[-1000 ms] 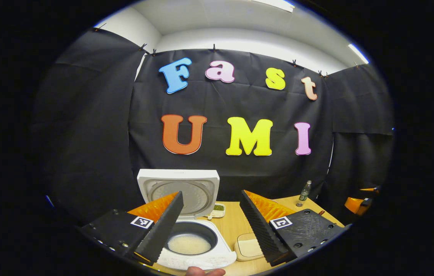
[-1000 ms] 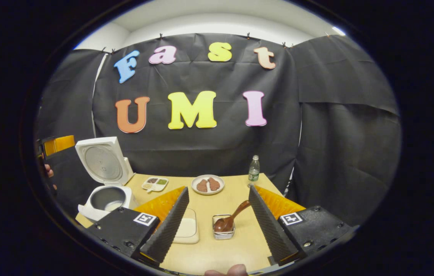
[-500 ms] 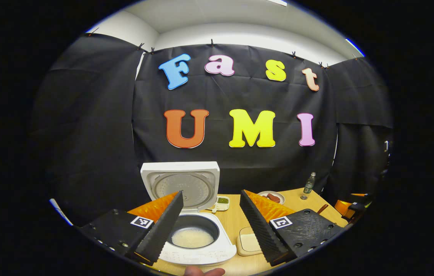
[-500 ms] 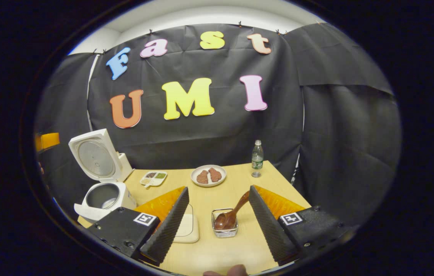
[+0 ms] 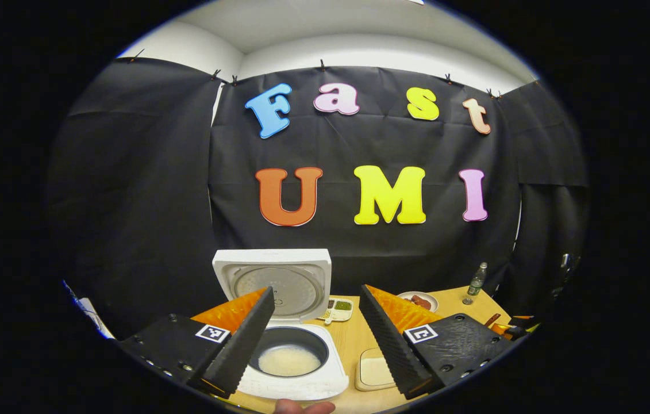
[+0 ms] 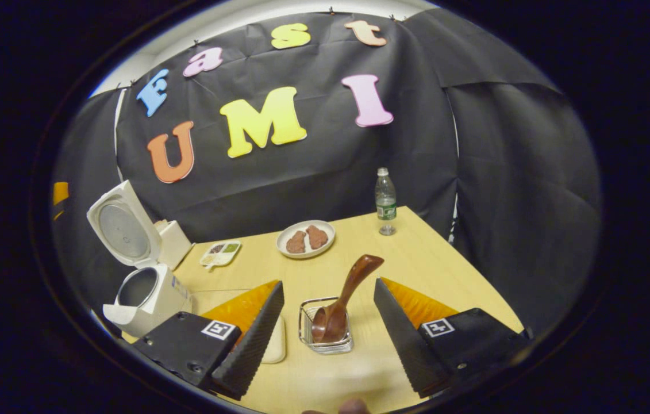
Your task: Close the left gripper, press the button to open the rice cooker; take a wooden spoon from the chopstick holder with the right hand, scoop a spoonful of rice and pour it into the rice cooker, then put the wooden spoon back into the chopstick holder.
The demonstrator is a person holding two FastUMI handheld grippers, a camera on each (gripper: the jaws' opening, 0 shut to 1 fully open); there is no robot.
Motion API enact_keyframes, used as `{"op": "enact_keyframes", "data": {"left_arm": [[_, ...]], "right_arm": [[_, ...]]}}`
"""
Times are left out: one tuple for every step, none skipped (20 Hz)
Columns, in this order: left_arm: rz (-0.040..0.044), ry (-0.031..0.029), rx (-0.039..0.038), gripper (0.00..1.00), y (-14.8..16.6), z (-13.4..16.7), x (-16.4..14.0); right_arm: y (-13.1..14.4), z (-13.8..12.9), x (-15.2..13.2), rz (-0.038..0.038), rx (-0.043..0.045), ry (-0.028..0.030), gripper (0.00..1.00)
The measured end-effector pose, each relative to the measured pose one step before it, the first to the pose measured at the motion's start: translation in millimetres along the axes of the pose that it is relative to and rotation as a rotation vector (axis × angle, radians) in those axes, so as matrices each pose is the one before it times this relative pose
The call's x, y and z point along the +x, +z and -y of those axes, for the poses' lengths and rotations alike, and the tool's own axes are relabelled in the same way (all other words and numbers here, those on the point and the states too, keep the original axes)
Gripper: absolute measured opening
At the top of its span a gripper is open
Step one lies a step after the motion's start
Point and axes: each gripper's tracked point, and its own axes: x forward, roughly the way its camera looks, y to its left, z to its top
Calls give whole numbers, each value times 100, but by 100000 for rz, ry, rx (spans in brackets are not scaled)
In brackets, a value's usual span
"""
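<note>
Table (image 6: 416,259) carries the whole set-up; rice cooker (image 5: 293,368) sits at its left end with lid (image 5: 272,283) swung fully up, so the button press reads as done; some rice lies in the inner pot (image 5: 289,359), visible in the left gripper view. Left gripper (image 5: 316,336) hangs above and just in front of the cooker, its fingers well apart, nothing between them. Right gripper (image 6: 327,336) is likewise spread wide and holding nothing, aimed down at the chopstick holder (image 6: 325,344), a small wire basket near the front of the table; the holder sits between the two fingers in the right gripper view but apart from both. Wooden spoon (image 6: 345,302) stands in the holder, bowl down, handle leaning up and away toward the far right. A flat pale dish (image 6: 276,345), partly hidden behind the right gripper's left finger, lies just beside the holder; cannot tell its contents. Judgement: step in hand is the reach for the spoon. Next move calls for bringing the fingers either side of the tilted handle, below its thick end, then pinching; risk of tipping the light holder if the lift drags the bowl against the wire.
</note>
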Motion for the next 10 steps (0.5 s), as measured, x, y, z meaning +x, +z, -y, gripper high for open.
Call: {"op": "enact_keyframes", "data": {"left_arm": [[-95, 323, 401, 95, 103, 373, 282], [-536, 346, 626, 95, -13, 347, 253], [-345, 790, 822, 95, -15, 162, 250], [-273, 870, 568, 95, 46, 139, 228], [-355, 928, 284, 95, -103, 126, 190], [-522, 1001, 101, 95, -56, 75, 225], [-591, 962, 79, 95, -245, 46, 90], [-501, 1029, 72, 95, -110, -8, 164], [-425, 967, 58, 95, -54, -49, 166], [-615, 750, 123, 95, -198, -23, 143]], "right_arm": [[-634, 330, 977, -1939, 2400, 847, 100], [-330, 329, 1067, -1438, 2061, 1147, 100], [-363, 103, 1068, -1907, 1080, 1124, 98], [-287, 220, 1004, -1512, 586, 868, 92], [-273, 411, 937, -1362, 372, 639, 89], [-222, 428, 1125, -1334, 708, 407, 88], [-169, 334, 837, -1075, 491, 232, 90], [-74, 215, 890, -1040, 327, 566, 88], [2, 131, 708, -925, -456, 481, 84], [106, 254, 623, -839, -816, 118, 83]]}}
